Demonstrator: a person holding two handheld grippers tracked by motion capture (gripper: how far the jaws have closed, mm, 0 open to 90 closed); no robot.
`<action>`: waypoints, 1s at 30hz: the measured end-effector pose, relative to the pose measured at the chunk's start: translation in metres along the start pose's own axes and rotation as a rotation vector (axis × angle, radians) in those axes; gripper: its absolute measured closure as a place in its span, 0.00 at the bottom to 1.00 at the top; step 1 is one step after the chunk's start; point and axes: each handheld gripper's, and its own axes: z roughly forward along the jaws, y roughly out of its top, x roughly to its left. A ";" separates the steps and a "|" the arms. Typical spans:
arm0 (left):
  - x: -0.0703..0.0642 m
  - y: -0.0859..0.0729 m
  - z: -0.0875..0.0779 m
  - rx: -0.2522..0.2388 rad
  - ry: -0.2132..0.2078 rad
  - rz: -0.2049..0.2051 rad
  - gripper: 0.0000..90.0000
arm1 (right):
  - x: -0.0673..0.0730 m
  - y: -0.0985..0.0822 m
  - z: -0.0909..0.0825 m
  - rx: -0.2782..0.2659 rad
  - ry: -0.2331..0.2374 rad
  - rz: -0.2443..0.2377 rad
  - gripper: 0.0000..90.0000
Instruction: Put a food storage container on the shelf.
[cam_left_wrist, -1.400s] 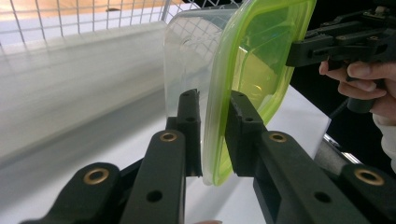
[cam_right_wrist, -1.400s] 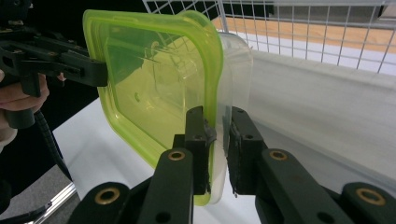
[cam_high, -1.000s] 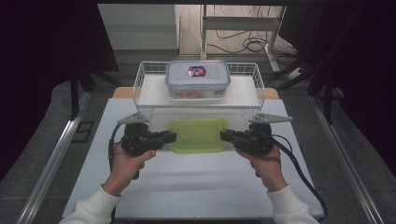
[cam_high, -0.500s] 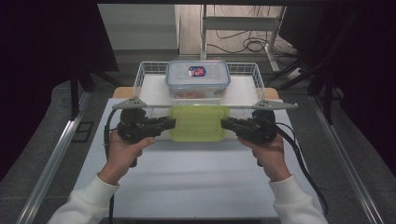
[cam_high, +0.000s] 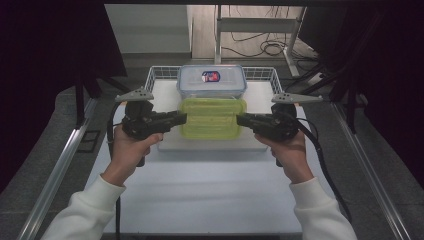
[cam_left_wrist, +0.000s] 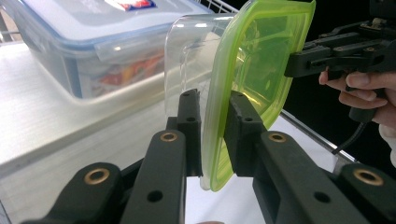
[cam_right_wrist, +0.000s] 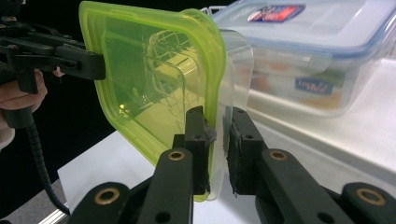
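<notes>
Two containers here: one green-lidded clear container (cam_high: 212, 117) and one blue-rimmed clear lidded box (cam_high: 211, 81) sitting in the wire basket (cam_high: 155, 76). I've got my left gripper (cam_high: 179, 119) and right gripper (cam_high: 243, 120) each pinching an opposite rim of the green one, arms out level, holding it in the air just in front of the blue box.

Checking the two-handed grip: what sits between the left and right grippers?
The green-lidded container, clamped at its ends by the left gripper and right gripper, as the high view shows.
</notes>
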 end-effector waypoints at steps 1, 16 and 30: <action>0.001 0.002 0.000 -0.003 -0.001 0.001 0.87 | 0.000 0.003 0.000 0.000 -0.003 -0.003 0.88; 0.014 0.046 0.003 -0.018 0.014 0.013 0.87 | -0.013 0.050 0.003 -0.002 -0.011 -0.022 0.88; 0.051 0.080 0.029 -0.012 -0.001 -0.059 0.87 | -0.045 0.094 0.024 0.033 -0.025 0.002 0.88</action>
